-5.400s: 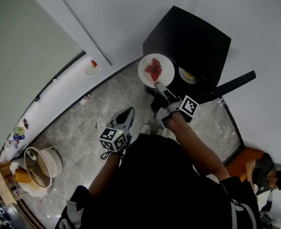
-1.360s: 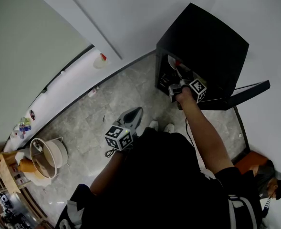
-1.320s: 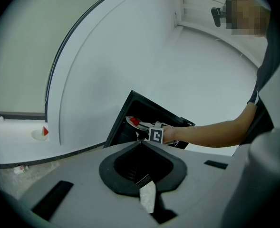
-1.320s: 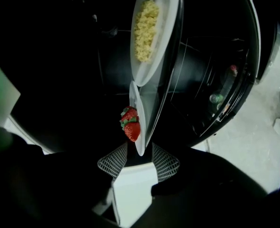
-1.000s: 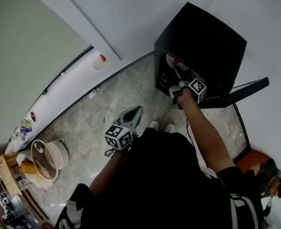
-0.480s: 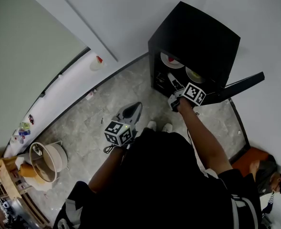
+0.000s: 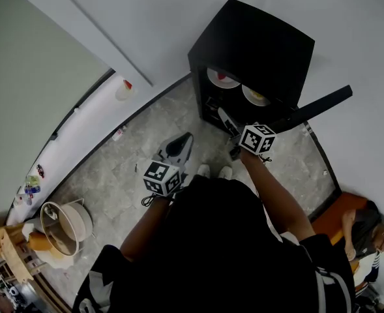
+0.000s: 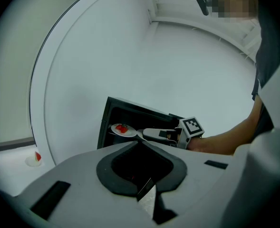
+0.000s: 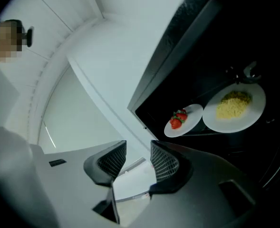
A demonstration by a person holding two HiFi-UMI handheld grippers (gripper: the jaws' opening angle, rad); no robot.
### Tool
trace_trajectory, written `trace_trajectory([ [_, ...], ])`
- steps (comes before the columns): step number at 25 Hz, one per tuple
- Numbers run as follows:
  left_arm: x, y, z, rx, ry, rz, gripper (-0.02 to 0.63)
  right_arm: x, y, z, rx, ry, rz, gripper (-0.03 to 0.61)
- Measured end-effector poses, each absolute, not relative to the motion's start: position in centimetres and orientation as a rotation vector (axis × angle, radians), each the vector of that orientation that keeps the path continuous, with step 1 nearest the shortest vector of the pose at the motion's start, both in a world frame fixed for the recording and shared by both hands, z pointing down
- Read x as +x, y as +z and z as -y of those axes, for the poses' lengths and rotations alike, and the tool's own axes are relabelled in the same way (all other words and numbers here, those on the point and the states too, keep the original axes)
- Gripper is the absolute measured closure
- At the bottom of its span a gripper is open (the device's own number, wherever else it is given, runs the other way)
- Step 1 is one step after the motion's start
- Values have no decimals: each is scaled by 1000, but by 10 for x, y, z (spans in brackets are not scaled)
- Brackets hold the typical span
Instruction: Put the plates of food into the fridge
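Grey floor [image 7: 146, 126], black fridge [image 7: 257, 44], door [image 7: 315, 106] open. Strawberry plate [image 7: 222, 78], yellow-food plate [image 7: 255, 96] inside fridge. Right hand-held gripper [image 7: 225, 118] spread, empty, before fridge; left hand-held gripper [image 7: 182, 142] pressed together. Risk: slammed door jolts plates.

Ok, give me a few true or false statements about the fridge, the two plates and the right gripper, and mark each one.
1. The plate of red fruit and the plate of yellow food are both inside the fridge. True.
2. The right gripper is clamped on the plate of red fruit. False: its jaws are apart with nothing between them, in front of the fridge.
3. The fridge door is closed. False: it stands open.
4. The two plates sit side by side on one shelf. True.
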State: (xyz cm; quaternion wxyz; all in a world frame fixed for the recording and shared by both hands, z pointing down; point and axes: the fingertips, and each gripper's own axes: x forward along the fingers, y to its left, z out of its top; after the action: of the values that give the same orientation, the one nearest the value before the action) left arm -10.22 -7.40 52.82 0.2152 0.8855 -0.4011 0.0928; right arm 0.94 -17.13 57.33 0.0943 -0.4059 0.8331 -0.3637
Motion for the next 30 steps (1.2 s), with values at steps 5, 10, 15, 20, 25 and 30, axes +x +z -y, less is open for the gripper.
trace_trajectory([
  [5, -91, 525, 69, 2476, 263, 1106, 591, 5, 549, 145, -1169, -882, -2605, 410],
  [10, -74, 521, 66, 2519, 286, 1063, 591, 2, 525, 124, -1154, -688, -2702, 410],
  [15, -63, 516, 63, 2561, 295, 1040, 591, 5, 511, 113, -1192, -552, -2755, 411],
  [20, -57, 515, 61, 2592, 313, 1022, 591, 12, 510, 107, -1236, -470, -2775, 411],
  [25, -56, 510, 62, 2664, 366, 1047, 591, 8, 494, 98, -1233, -329, -2827, 411],
  [30, -50, 505, 67, 2695, 354, 1046, 591, 6, 474, 90, -1217, -198, -2824, 411],
])
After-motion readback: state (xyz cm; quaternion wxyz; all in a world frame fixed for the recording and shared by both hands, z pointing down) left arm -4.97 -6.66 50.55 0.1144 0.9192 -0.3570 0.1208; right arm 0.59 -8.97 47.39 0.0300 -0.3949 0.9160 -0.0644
